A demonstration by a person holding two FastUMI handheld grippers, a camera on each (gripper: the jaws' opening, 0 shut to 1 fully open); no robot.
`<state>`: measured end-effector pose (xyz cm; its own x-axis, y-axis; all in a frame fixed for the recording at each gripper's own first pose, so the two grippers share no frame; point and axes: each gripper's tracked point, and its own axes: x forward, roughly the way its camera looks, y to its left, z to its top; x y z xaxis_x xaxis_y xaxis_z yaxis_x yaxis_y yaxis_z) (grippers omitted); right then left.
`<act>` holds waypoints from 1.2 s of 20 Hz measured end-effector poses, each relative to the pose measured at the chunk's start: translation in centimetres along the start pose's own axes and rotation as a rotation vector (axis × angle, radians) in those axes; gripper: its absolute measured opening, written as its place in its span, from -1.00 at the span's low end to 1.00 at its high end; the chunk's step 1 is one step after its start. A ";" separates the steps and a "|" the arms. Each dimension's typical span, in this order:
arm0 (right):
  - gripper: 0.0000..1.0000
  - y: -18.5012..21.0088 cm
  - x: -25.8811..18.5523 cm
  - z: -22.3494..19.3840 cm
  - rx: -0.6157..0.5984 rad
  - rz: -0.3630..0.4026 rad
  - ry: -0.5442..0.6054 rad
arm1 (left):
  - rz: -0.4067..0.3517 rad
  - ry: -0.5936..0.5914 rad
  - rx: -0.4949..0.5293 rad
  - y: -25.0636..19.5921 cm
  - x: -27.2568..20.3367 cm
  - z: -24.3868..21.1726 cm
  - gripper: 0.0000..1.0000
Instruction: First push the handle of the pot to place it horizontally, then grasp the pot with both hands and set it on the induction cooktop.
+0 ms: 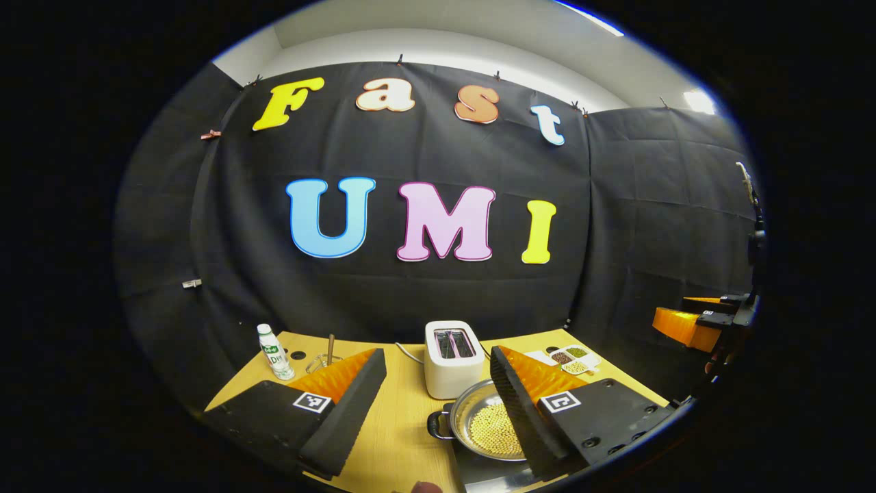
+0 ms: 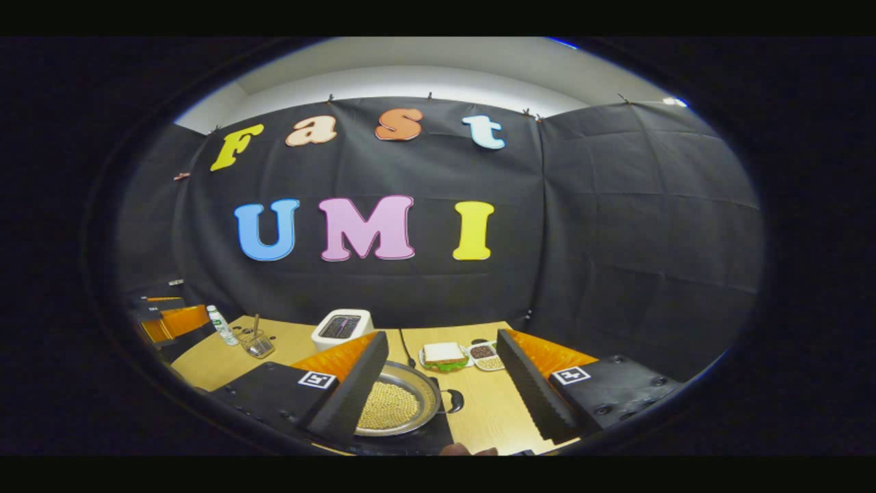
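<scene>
A steel pot (image 1: 487, 430) holding yellow beans rests on the dark induction cooktop (image 1: 487, 474) at the table's near edge. One loop handle (image 1: 438, 424) points left in the left gripper view. My left gripper (image 1: 436, 355) is open above the table, and its right finger covers the pot's right side. In the right gripper view the pot (image 2: 400, 405) lies partly behind the left finger, with a loop handle (image 2: 453, 400) in the gap. My right gripper (image 2: 441, 337) is open too. Neither touches the pot. The right gripper (image 1: 688, 327) hangs far right, the left gripper (image 2: 171, 320) far left.
On the wooden table (image 1: 404, 411) stand a white toaster (image 1: 452, 359), a small bottle (image 1: 275, 352), a wire basket with a utensil (image 1: 326, 359) and a divided dish of beans (image 1: 575, 359). A sandwich on a green plate (image 2: 443, 355) lies behind the pot.
</scene>
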<state>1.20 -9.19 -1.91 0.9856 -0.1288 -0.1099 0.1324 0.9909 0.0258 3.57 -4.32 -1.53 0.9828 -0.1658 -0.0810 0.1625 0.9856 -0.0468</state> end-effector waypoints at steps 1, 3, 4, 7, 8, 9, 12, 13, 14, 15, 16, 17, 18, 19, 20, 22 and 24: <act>0.97 0.3 -0.4 0.5 0.001 0.002 -0.015 | 0.001 -0.014 0.014 0.2 -0.5 0.4 0.86; 0.95 1.0 -1.0 1.0 -0.007 0.007 -0.036 | -0.004 -0.033 0.019 -0.1 -1.5 0.8 0.91; 0.96 1.2 -1.2 1.1 -0.010 0.009 -0.041 | -0.009 -0.036 0.007 -0.3 -1.8 0.7 0.94; 0.97 1.6 -1.5 1.4 -0.014 0.005 -0.055 | -0.020 -0.040 -0.010 -0.3 -2.4 0.8 0.96; 0.97 1.7 -1.5 1.5 -0.018 0.003 -0.057 | -0.037 -0.043 -0.013 -0.7 -2.5 0.8 0.96; 0.97 1.7 -1.5 1.4 -0.022 0.003 -0.055 | -0.041 -0.041 -0.011 -0.8 -2.6 0.7 0.90; 0.97 1.8 -1.3 1.0 -0.026 -0.001 -0.040 | -0.034 -0.031 -0.002 -0.4 -2.3 0.5 0.91; 0.97 1.9 -1.3 1.1 -0.027 -0.001 -0.043 | -0.037 -0.031 -0.007 -0.6 -2.2 0.4 0.94; 0.97 2.0 -1.3 1.0 -0.029 0.002 -0.041 | -0.037 -0.026 -0.011 -0.6 -2.2 0.3 0.91; 0.97 2.1 -1.2 0.9 -0.031 0.004 -0.038 | -0.036 -0.023 -0.011 -0.4 -2.1 0.2 0.91; 0.96 2.1 -1.2 0.8 -0.036 0.004 -0.034 | -0.033 -0.018 -0.009 -0.4 -1.9 0.0 0.91; 0.97 2.1 -1.2 0.7 -0.040 0.004 -0.031 | -0.026 -0.012 -0.006 -0.2 -1.9 -0.1 0.96; 0.96 2.2 -1.2 0.7 -0.040 0.004 -0.029 | -0.020 -0.009 -0.004 0.0 -1.8 -0.3 0.96; 0.97 2.3 -1.2 0.7 -0.038 0.005 -0.028 | -0.016 -0.009 -0.004 0.0 -1.8 -0.3 0.96; 0.97 2.3 -1.2 0.7 -0.035 0.005 -0.027 | -0.015 -0.011 -0.004 0.0 -1.9 -0.1 0.91; 0.97 2.2 -1.1 0.6 -0.035 0.004 -0.024 | -0.015 -0.012 -0.006 0.0 -1.9 -0.1 0.91; 0.97 2.0 -1.2 0.3 -0.038 0.001 -0.016 | -0.015 -0.006 -0.005 -0.1 -2.0 -0.3 0.96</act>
<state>0.32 -7.07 -1.42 0.9873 -0.1285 -0.0936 0.1280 0.9917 -0.0114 1.59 -4.05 -1.64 0.9807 -0.1808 -0.0743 0.1771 0.9828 -0.0531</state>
